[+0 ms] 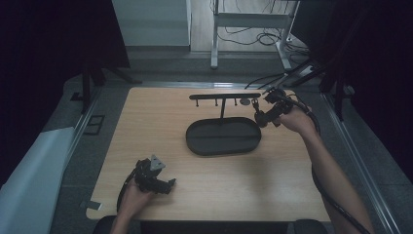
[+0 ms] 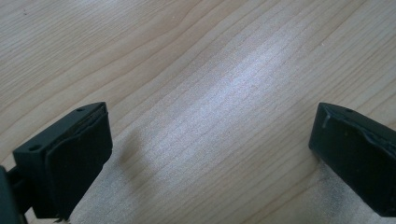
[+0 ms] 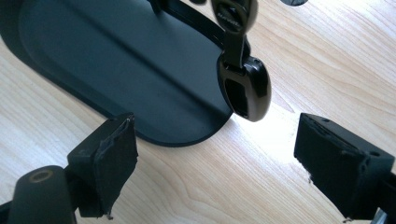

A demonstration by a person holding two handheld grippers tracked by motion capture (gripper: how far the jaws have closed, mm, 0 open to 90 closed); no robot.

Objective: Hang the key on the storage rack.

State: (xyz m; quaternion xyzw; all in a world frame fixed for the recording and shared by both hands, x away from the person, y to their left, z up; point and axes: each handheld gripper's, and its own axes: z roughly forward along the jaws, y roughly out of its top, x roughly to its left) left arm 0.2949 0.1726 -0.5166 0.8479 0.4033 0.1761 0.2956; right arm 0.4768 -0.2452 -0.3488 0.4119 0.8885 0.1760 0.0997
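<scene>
We see a key fob (image 3: 245,88) hanging from the rack (image 1: 224,96) over the tray (image 1: 195,141), right tongs (image 3: 215,158) released beside it (probably lining up); left tongs (image 2: 210,154) released, idle above tabletop (image 1: 272,180).

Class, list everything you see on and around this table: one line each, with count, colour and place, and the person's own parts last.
Table: one, light wood, centre.
Oval tray: one, black, middle of the table, base of the hook stand.
Hook bar: one, black, on a post above the tray.
Key fob: one, black, hanging by the tray's right end.
Small disc: one, dark, on the table behind the bar.
Desk frame: one, white, on the floor behind.
Left gripper: black, open, near front edge.
Right gripper: black, open, beside the fob.
</scene>
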